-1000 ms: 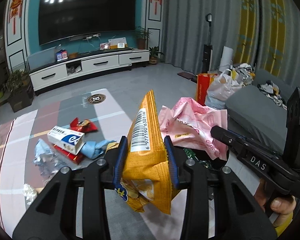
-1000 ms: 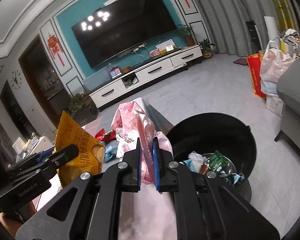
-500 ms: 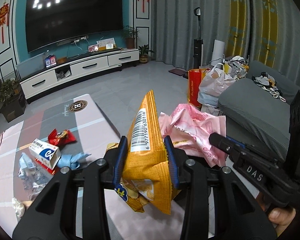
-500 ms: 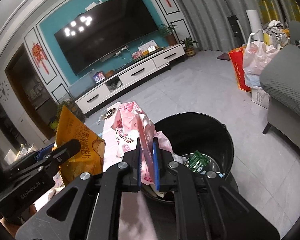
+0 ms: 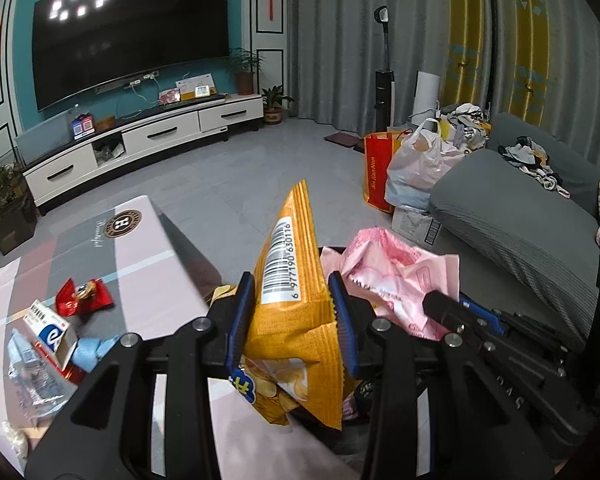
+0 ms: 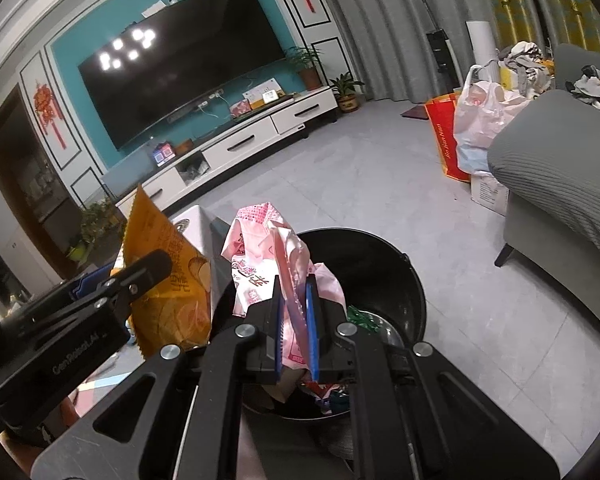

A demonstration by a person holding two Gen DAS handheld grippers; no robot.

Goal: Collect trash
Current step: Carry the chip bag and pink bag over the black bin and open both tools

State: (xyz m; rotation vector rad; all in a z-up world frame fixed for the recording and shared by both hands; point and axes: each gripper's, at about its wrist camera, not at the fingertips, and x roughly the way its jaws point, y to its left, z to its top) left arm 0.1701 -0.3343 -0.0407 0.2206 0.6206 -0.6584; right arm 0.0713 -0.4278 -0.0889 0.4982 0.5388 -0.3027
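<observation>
Living room with teal wall, wall-mounted television (image 5: 132, 32), grey tiled floor.

Left gripper (image 5: 292, 316): clamped on one orange chip bag (image 5: 296, 312), blue pads pressing both sides, barcode facing up, bag upright over the edge of the low table (image 5: 148, 248). Partly closed only, kept apart by the bag's bulk.

Right gripper (image 6: 296, 320): nearly closed, pinching one crumpled pink wrapper (image 6: 260, 256) between narrow blue pads, held directly above the black trash bin (image 6: 384, 256).

Bin on the floor beside the table, already containing a green wrapper (image 6: 360, 316) and other scraps too hidden to name.

Left on the table, well apart from both grippers: one red wrapper (image 5: 84, 296), one white and blue carton (image 5: 52, 332), one light blue scrap (image 5: 92, 352), one clear crinkled plastic piece (image 5: 32, 376).

Further out by the grey sofa (image 5: 516, 216): one red paper bag (image 5: 378, 172) and one white plastic bag (image 5: 420, 164), touching each other, both filled.
</observation>
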